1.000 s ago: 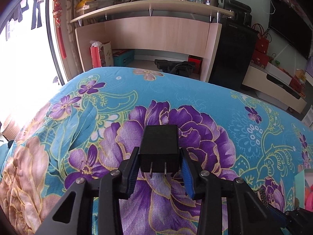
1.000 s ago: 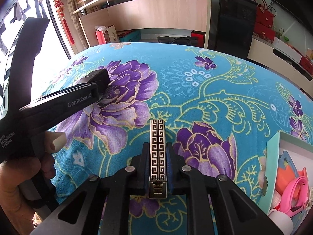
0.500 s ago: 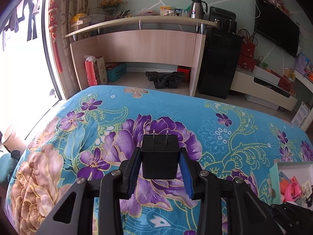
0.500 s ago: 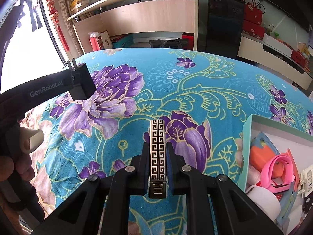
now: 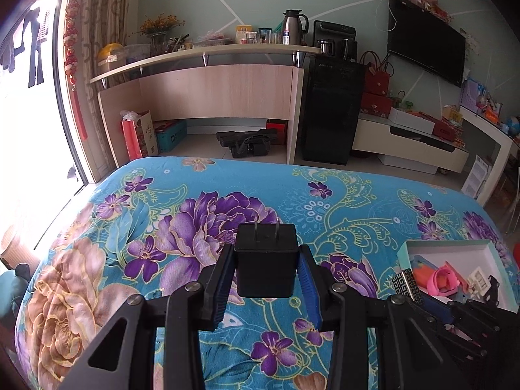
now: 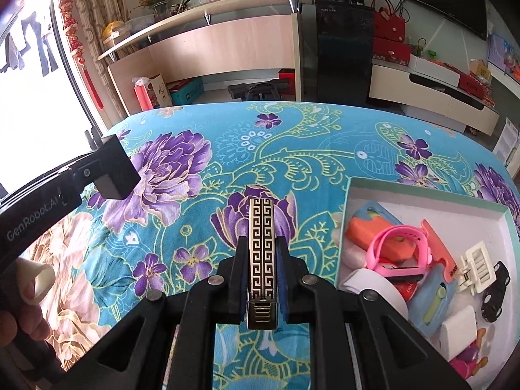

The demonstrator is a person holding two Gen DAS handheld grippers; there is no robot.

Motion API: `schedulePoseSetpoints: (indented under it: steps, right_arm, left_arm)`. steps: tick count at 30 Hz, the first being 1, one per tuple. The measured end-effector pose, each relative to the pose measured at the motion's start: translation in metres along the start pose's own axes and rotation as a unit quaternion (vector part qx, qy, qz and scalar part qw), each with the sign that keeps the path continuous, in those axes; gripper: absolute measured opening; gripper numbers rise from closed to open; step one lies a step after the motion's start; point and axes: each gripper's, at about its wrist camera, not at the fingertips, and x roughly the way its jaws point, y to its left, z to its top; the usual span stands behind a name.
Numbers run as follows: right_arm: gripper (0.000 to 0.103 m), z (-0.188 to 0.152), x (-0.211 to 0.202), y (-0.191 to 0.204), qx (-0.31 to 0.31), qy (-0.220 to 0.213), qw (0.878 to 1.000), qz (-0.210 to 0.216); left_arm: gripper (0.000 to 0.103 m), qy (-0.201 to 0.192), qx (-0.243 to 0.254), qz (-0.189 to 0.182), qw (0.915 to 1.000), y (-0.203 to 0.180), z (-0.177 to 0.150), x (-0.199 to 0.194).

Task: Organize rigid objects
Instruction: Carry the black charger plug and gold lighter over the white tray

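My left gripper is shut on a black plug adapter, its two prongs pointing away, held above the flowered bedspread. In the right wrist view the same adapter hangs at the left with the left gripper around it. My right gripper is shut on a slim black lighter with a silver key pattern, held on edge. The lighter's tip also shows at the lower right of the left wrist view. An open teal-rimmed box lies to the right.
The box holds a pink watch band, an orange case, a white clip, a small black toy car and other bits. A person's hand grips the left tool. Beyond the bed stand a wooden shelf desk and a black cabinet.
Both grippers have risen and moved right toward the box, each keeping its object. The adapter has turned so its prongs point away. More of the box has come into view.
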Motion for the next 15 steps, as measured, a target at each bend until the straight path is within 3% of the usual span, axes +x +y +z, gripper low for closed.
schedulePoseSetpoints:
  steps: [15]
  right_arm:
    - [0.015,-0.046,-0.060,-0.042,0.049,-0.011,0.999,-0.016]
  left_arm:
    - [0.041,0.013,0.070,-0.052,0.9961,-0.061,-0.039,-0.057]
